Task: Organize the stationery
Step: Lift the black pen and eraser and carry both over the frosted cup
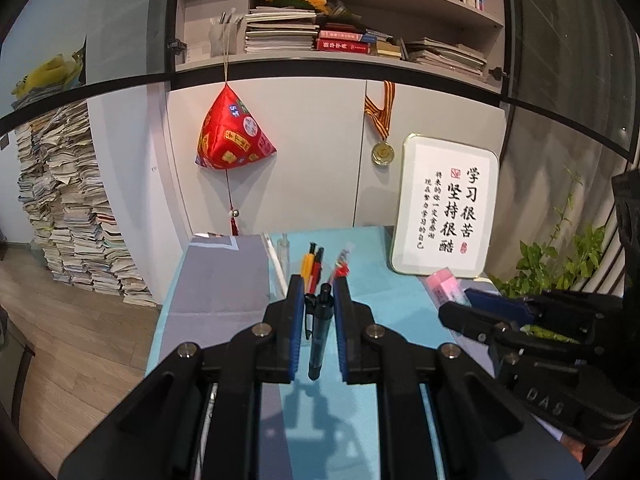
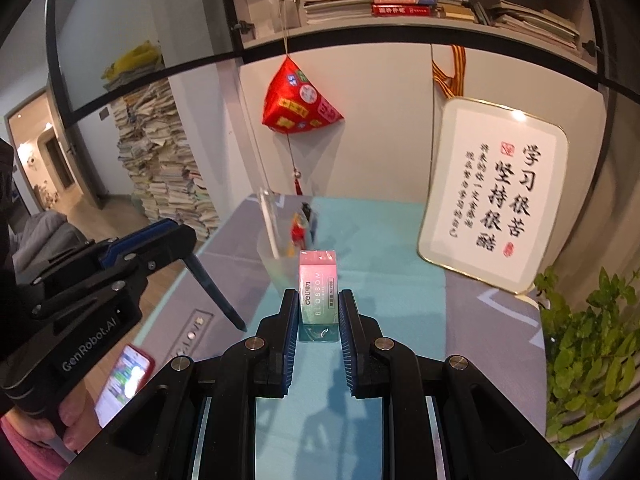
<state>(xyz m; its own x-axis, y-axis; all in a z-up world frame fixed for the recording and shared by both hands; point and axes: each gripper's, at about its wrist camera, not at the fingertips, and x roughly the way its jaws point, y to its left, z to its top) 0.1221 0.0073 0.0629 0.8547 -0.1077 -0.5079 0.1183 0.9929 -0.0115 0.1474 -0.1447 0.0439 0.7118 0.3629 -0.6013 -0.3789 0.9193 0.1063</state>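
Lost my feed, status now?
Left gripper shut on dark pen. Right gripper shut on pink eraser. Pen cup ahead of the right gripper, nothing between.

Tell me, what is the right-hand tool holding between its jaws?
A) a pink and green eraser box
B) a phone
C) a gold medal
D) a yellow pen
A: in the right wrist view the right gripper has its jaws closed on the sides of the pink and green eraser box, while the left gripper holds a dark pen.
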